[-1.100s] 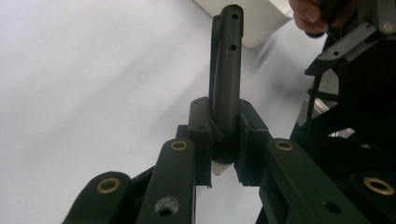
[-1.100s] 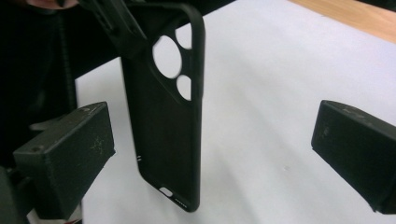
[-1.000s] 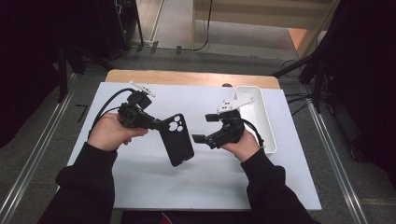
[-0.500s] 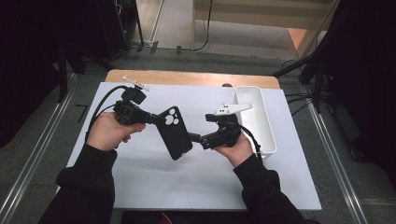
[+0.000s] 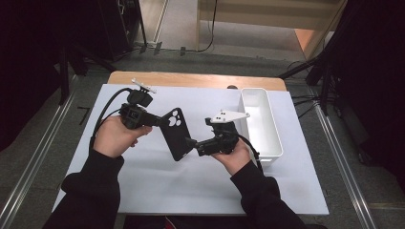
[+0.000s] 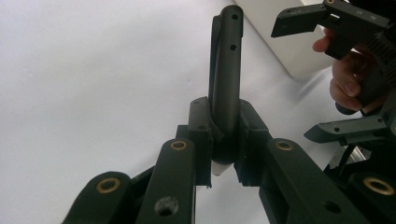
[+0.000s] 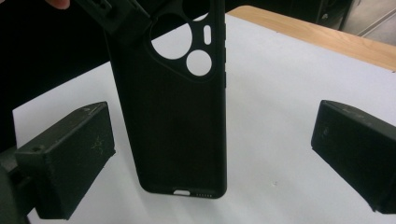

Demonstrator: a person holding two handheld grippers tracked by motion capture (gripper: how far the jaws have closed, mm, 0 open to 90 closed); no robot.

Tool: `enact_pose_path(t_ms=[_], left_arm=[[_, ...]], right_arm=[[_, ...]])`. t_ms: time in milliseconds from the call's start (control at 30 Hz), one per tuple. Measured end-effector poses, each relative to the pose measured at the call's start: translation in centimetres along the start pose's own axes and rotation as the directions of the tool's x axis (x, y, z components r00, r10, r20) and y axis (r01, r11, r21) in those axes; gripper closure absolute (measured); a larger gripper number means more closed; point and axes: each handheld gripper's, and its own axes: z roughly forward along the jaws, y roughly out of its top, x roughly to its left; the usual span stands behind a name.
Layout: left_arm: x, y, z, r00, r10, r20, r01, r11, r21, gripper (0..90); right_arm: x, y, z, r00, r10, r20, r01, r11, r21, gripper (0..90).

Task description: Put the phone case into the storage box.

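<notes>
A black phone case [image 5: 175, 133] with round camera cut-outs hangs tilted above the white table [image 5: 143, 191]. My left gripper [image 5: 160, 121] is shut on its upper end; in the left gripper view the case's thin edge [image 6: 226, 70] stands clamped between the pads of that gripper [image 6: 223, 135]. My right gripper [image 5: 191, 143] comes in from the right at the case's lower end. In the right gripper view the case [image 7: 177, 116] hangs between the wide-open jaws of my right gripper [image 7: 212, 154], with clear gaps to both pads [image 7: 70, 154].
A long white bin [image 5: 260, 124] stands at the right of the table, just behind my right hand. A wooden strip [image 5: 191, 80] runs along the far edge. Metal rails border the table on both sides.
My right gripper has moved left and slightly down, so its open jaws now flank the case's lower end. The left gripper has kept its grip and stayed nearly in place.
</notes>
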Motion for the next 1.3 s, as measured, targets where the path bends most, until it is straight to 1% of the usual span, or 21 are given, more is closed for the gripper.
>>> enact_pose_path(t_ms=[67, 133, 200, 267, 300, 333, 400, 433, 500, 533, 667, 733, 767, 833, 967, 1067, 1233, 1300], left_arm=[[-0.2, 0.0, 0.1, 0.9999, -0.008, -0.009, 0.008, 1.0000, -0.003, 78.8], [-0.3, 0.0, 0.2, 0.9999, -0.003, -0.014, 0.003, 1.0000, 0.003, 78.8], [-0.3, 0.1, 0.3, 0.9999, -0.005, -0.013, 0.005, 1.0000, 0.000, 78.8], [-0.4, 0.1, 0.4, 0.9998, -0.018, -0.013, 0.018, 0.9998, -0.010, 78.8], [-0.4, 0.1, 0.5, 0.9998, -0.017, -0.012, 0.017, 0.9998, -0.005, 78.8], [-0.4, 0.1, 0.4, 0.9999, -0.012, -0.013, 0.012, 0.9999, 0.000, 78.8], [-0.5, 0.1, 0.5, 0.9998, -0.017, -0.012, 0.017, 0.9999, -0.004, 78.8], [-0.5, 0.1, 0.6, 0.9998, -0.018, -0.009, 0.018, 0.9998, -0.006, 78.7], [-0.7, 0.1, 0.7, 0.9997, -0.022, -0.005, 0.022, 0.9997, -0.010, 78.7], [-0.7, 0.1, 0.7, 0.9998, -0.017, -0.005, 0.017, 0.9998, -0.005, 78.7], [-0.9, 0.1, 0.9, 0.9999, -0.010, -0.003, 0.010, 1.0000, 0.002, 78.7], [-1.1, 0.1, 1.1, 0.9999, -0.015, 0.000, 0.015, 0.9999, -0.005, 78.7], [-1.1, 0.2, 1.1, 0.9999, -0.012, 0.001, 0.012, 0.9999, 0.002, 78.7], [-1.3, 0.2, 1.2, 0.9999, -0.014, 0.000, 0.014, 0.9999, 0.001, 78.7], [-1.5, 0.2, 1.4, 1.0000, 0.003, 0.000, -0.003, 1.0000, 0.005, 78.7], [-1.7, 0.2, 1.6, 1.0000, 0.004, -0.004, -0.004, 1.0000, 0.001, 78.7], [-1.9, 0.1, 1.9, 1.0000, 0.006, 0.007, -0.006, 1.0000, 0.005, 78.7], [-2.0, 0.2, 2.0, 0.9999, 0.009, 0.011, -0.009, 0.9999, 0.006, 78.7]], right_arm=[[0.2, 0.0, 0.1, 1.0000, 0.006, 0.005, -0.006, 1.000, -0.006, 0.0], [0.3, 0.1, 0.2, 0.9999, 0.005, 0.009, -0.005, 1.000, -0.010, 0.0], [0.5, 0.1, 0.4, 0.9997, 0.014, 0.019, -0.013, 1.000, -0.011, 0.0], [0.7, 0.1, 0.5, 0.9994, 0.018, 0.031, -0.018, 1.000, -0.011, 0.0], [0.7, 0.1, 0.6, 0.9993, 0.020, 0.033, -0.019, 1.000, -0.010, 0.0], [0.8, 0.1, 0.7, 0.9990, 0.019, 0.040, -0.019, 1.000, -0.009, 0.0], [0.9, 0.1, 0.8, 0.9984, 0.018, 0.054, -0.018, 1.000, -0.004, 0.0], [1.0, 0.1, 0.9, 0.9983, 0.009, 0.057, -0.010, 1.000, 0.002, 0.0], [1.1, 0.1, 1.0, 0.9988, 0.009, 0.048, -0.009, 1.000, 0.000, 0.0], [1.1, 0.1, 1.1, 0.9988, 0.005, 0.048, -0.005, 1.000, -0.001, 0.0], [1.3, 0.2, 1.3, 0.9984, -0.002, 0.057, 0.003, 1.000, -0.007, 0.0], [1.4, 0.2, 1.3, 0.9984, 0.001, 0.057, -0.001, 1.000, -0.003, 0.0], [1.4, 0.2, 1.4, 0.9981, -0.001, 0.062, 0.001, 1.000, 0.000, 0.0], [1.5, 0.2, 1.5, 0.9981, 0.000, 0.061, 0.001, 1.000, -0.003, 0.0], [1.7, 0.2, 1.8, 0.9979, -0.006, 0.065, 0.005, 1.000, 0.006, 0.0], [1.9, 0.3, 2.1, 0.9977, -0.007, 0.068, 0.006, 1.000, 0.009, 0.0], [2.0, 0.3, 2.3, 0.9971, -0.003, 0.076, 0.002, 1.000, 0.004, 0.0], [2.1, 0.3, 2.4, 0.9976, 0.005, 0.069, -0.006, 1.000, 0.013, 0.0]])
